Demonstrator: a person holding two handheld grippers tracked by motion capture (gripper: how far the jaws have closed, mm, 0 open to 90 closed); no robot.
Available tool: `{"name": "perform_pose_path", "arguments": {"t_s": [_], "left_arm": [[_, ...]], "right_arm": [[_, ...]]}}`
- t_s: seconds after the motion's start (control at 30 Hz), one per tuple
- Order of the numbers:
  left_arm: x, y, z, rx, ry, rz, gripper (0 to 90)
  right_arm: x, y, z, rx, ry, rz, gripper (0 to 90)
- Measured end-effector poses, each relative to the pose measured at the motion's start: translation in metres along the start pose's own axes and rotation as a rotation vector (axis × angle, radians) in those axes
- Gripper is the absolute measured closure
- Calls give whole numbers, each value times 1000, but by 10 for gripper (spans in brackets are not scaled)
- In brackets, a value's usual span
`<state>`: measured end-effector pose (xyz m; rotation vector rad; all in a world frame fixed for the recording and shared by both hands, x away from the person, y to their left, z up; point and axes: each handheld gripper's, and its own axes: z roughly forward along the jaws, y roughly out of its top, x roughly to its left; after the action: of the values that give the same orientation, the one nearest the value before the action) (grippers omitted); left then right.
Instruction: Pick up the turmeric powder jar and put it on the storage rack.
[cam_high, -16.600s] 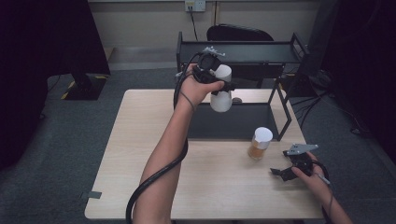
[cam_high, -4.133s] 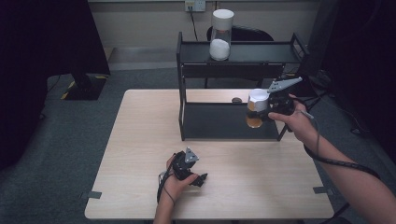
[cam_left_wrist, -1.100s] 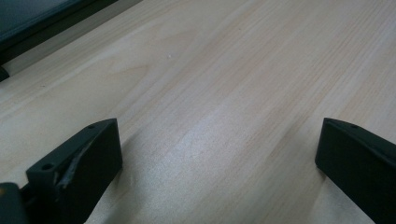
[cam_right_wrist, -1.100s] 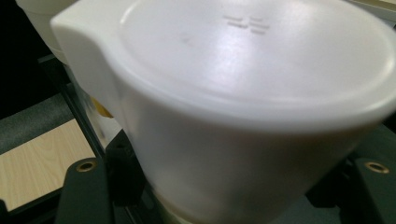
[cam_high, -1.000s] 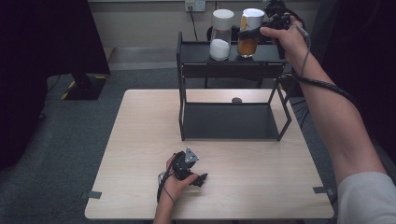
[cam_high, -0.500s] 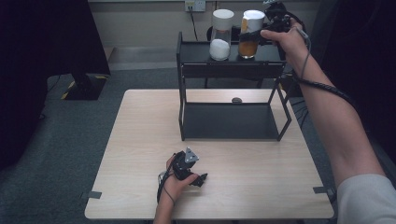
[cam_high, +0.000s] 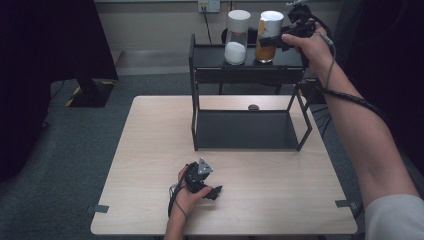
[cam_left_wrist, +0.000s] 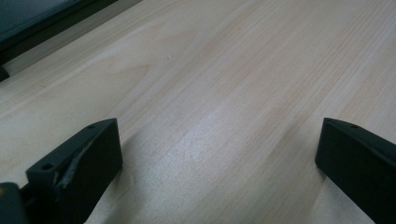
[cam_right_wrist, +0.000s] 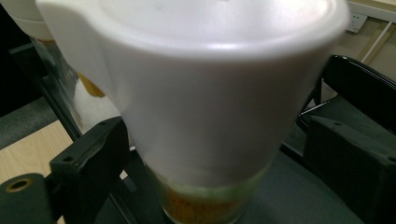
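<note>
A clear jar of orange-brown granules with a white lid (cam_high: 268, 36) stands, slightly tilted, on the top deck of the black shelf rack (cam_high: 250, 70). My right gripper (cam_high: 274, 41) reaches in from the right and is shut on it. In the right gripper view the jar (cam_right_wrist: 210, 93) sits blurred between both jaws. Just to its left on the same deck is a second white-lidded jar (cam_high: 236, 37) holding white powder. My left gripper (cam_high: 214, 192) rests on the wooden table (cam_high: 150, 150) near the front edge. It is open, with bare wood between its jaws (cam_left_wrist: 219, 154).
The rack's lower deck (cam_high: 245, 129) lies flat on the table. A small dark object (cam_high: 253, 107) sits on the table behind it. A black chair (cam_right_wrist: 359, 84) stands beyond the rack, and dark curtains hang at both sides.
My right gripper has lowered the orange jar beside the white-powder jar on the rack's top deck. The left gripper has stayed still on the table.
</note>
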<state>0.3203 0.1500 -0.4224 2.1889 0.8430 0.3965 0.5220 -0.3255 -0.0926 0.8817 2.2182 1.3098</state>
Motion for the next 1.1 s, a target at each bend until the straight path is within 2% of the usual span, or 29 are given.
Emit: {"name": "perform_pose_path", "arguments": {"t_s": [0.3,1.1], "left_arm": [[0,0,0,0,0,0,0],[0,0,0,0,0,0,0]], "right_arm": [[9,-14,-12,-12,-8,11,28],[38,-67,-30,-46,78,-22,11]]}}
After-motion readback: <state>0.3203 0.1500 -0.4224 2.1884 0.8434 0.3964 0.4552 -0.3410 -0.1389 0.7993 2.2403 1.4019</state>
